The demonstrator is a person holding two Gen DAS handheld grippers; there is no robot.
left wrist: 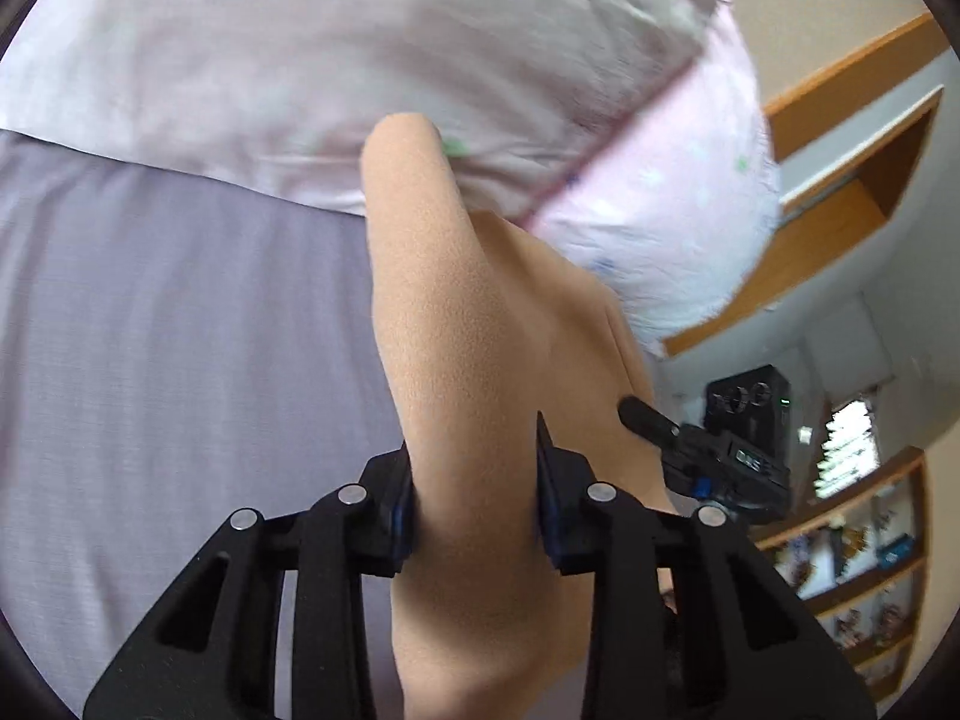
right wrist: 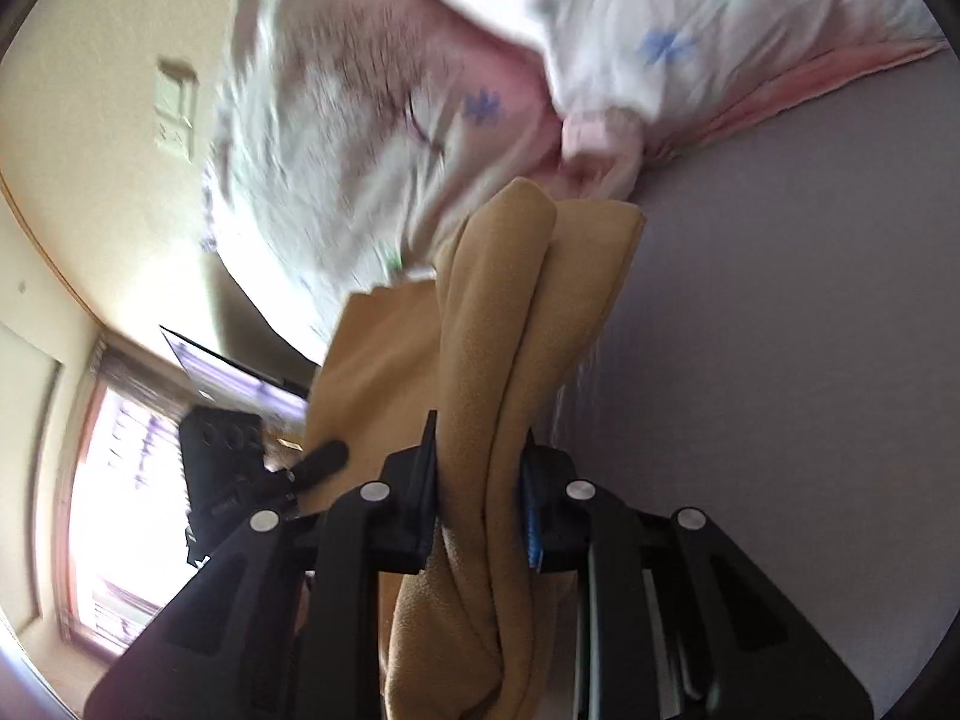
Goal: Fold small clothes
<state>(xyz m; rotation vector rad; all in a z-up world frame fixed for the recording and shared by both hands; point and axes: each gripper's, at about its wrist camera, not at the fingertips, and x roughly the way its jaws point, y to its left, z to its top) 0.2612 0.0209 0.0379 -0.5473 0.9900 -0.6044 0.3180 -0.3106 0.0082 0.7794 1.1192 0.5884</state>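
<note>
A tan fleece garment (left wrist: 456, 324) is held up off the lilac bed sheet (left wrist: 180, 312) between both grippers. My left gripper (left wrist: 474, 480) is shut on one bunched edge of it. My right gripper (right wrist: 480, 480) is shut on another bunched edge of the tan garment (right wrist: 504, 312), which hangs in folds through the jaws. In the left wrist view the right gripper (left wrist: 738, 450) shows behind the cloth at the right. In the right wrist view the left gripper (right wrist: 252, 462) shows at the left, behind the cloth.
A pale pink quilt with blue and green flower prints (left wrist: 420, 60) lies bunched at the far side of the bed, also in the right wrist view (right wrist: 540, 60). Wooden shelves (left wrist: 864, 552) stand to the right. A bright window (right wrist: 120, 480) and cream wall are beyond the bed.
</note>
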